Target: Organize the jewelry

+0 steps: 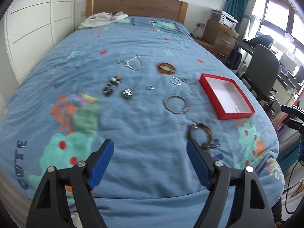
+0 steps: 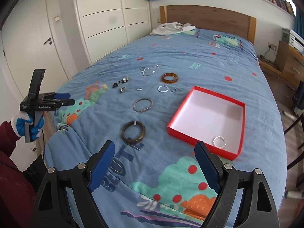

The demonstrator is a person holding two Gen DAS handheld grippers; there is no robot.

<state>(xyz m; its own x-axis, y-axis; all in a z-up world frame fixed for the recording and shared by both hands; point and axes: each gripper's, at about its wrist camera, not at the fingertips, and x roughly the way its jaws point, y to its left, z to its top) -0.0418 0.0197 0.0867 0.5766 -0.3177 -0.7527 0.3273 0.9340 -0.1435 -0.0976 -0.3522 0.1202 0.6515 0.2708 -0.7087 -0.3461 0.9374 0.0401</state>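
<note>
Jewelry lies spread on a blue bedspread (image 2: 171, 171). A red box (image 2: 190, 137) with a white inside sits to the right and holds a clear bracelet (image 2: 219, 142). A dark brown bangle (image 2: 133, 132) lies nearest, just beyond my right gripper (image 2: 154, 148), which is open and empty. Farther back lie a silver bangle (image 2: 142, 104), an amber bangle (image 2: 170, 78), a chain necklace (image 2: 149, 70), dark beads (image 2: 119, 82) and small rings (image 2: 163, 89). My left gripper (image 1: 150, 146) is open and empty over the bed's near edge, with the brown bangle (image 1: 200, 133) by its right finger.
A gloved hand (image 2: 28, 125) holds the left gripper off the bed's left side. White wardrobe doors (image 2: 106, 19) stand left and a wooden headboard (image 2: 207, 17) at the back with a white garment (image 2: 172, 28). A desk chair (image 1: 264, 70) and drawers (image 1: 220, 34) stand right.
</note>
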